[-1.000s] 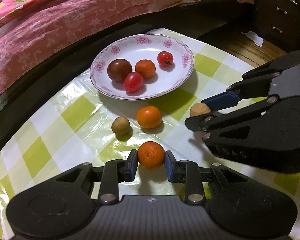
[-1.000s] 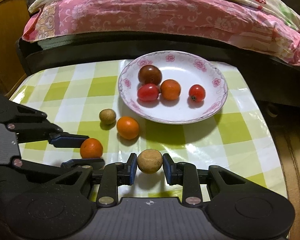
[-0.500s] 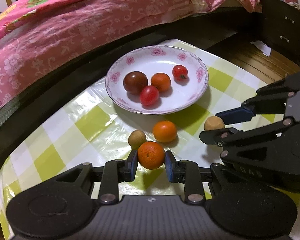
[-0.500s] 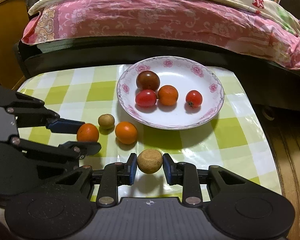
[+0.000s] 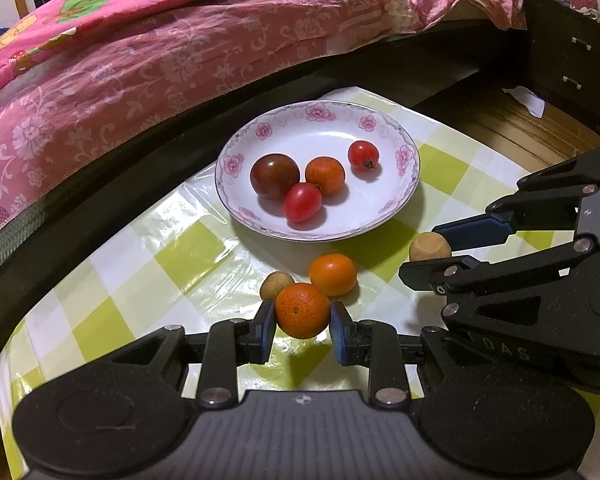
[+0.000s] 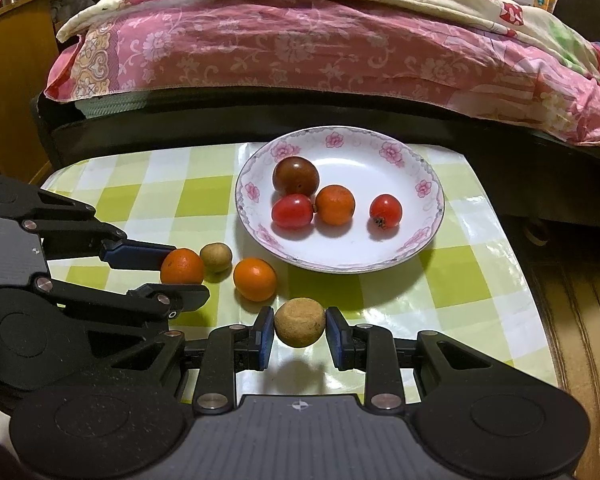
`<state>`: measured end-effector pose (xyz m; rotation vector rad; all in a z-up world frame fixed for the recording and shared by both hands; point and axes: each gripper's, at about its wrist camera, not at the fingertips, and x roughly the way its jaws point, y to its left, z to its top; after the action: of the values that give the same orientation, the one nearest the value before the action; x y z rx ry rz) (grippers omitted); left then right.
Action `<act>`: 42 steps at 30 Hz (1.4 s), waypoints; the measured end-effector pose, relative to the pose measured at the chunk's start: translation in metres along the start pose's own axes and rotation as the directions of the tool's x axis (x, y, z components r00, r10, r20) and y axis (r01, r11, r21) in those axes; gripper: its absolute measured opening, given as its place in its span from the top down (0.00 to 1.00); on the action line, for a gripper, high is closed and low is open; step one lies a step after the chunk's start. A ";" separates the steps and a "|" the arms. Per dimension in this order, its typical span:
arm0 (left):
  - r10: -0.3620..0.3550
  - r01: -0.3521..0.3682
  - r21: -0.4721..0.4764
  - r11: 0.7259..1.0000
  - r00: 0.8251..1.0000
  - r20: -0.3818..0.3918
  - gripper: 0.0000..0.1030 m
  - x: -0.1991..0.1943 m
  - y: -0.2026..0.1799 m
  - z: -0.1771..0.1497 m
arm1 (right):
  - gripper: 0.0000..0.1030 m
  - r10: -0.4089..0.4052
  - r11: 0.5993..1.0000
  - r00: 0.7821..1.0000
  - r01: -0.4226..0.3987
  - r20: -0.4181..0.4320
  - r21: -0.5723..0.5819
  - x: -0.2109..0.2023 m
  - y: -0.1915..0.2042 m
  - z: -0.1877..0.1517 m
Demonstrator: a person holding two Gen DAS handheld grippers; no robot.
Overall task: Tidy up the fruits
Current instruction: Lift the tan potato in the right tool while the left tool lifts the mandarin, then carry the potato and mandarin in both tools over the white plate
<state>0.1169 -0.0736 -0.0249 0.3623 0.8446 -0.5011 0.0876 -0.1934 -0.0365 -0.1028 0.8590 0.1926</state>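
Note:
My left gripper (image 5: 302,330) is shut on an orange tangerine (image 5: 302,310) and holds it above the checked tablecloth. My right gripper (image 6: 299,338) is shut on a tan round fruit (image 6: 299,322), also lifted. A white flowered plate (image 5: 404,184) holds a dark tomato (image 5: 275,176), a tangerine (image 5: 325,175) and two red tomatoes (image 5: 302,208). On the cloth in front of the plate lie a second tangerine (image 5: 333,274) and a small brown fruit (image 5: 276,283). In the right wrist view the left gripper (image 6: 180,276) shows at the left with its tangerine (image 6: 182,266).
The small table (image 6: 480,280) has a green and white checked plastic cloth. A bed with a pink floral cover (image 6: 300,48) runs along its far side. A dark cabinet (image 5: 572,60) and wooden floor (image 5: 512,136) lie to the right.
Both grippers have risen and pulled back a little with their fruits, so the plate and the loose fruits look farther off. Grips are unchanged.

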 end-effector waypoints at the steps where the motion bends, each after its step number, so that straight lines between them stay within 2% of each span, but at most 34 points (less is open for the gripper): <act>1: 0.001 -0.001 0.000 1.000 1.000 0.001 0.64 0.000 0.000 0.001 | 0.76 -0.001 1.000 1.000 0.001 0.001 0.001 0.000 0.000 0.000; 16: 0.016 -0.016 0.000 1.000 0.999 0.036 0.65 -0.006 0.002 0.010 | 0.76 -0.016 1.000 0.999 0.016 0.029 0.014 -0.003 -0.003 0.006; 28: 0.029 -0.029 -0.002 1.000 0.996 0.087 0.65 -0.020 0.000 0.020 | 0.75 -0.042 0.999 0.996 0.039 0.083 0.036 -0.016 -0.005 0.012; 42: 0.051 -0.051 0.000 0.999 0.991 0.127 0.65 -0.018 0.002 0.036 | 0.75 -0.060 0.995 0.992 0.051 0.113 0.083 -0.012 -0.014 0.021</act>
<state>0.1305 -0.0847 0.0111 0.3505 0.7097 -0.4733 0.0987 -0.2053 -0.0131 -0.0401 0.7468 0.1109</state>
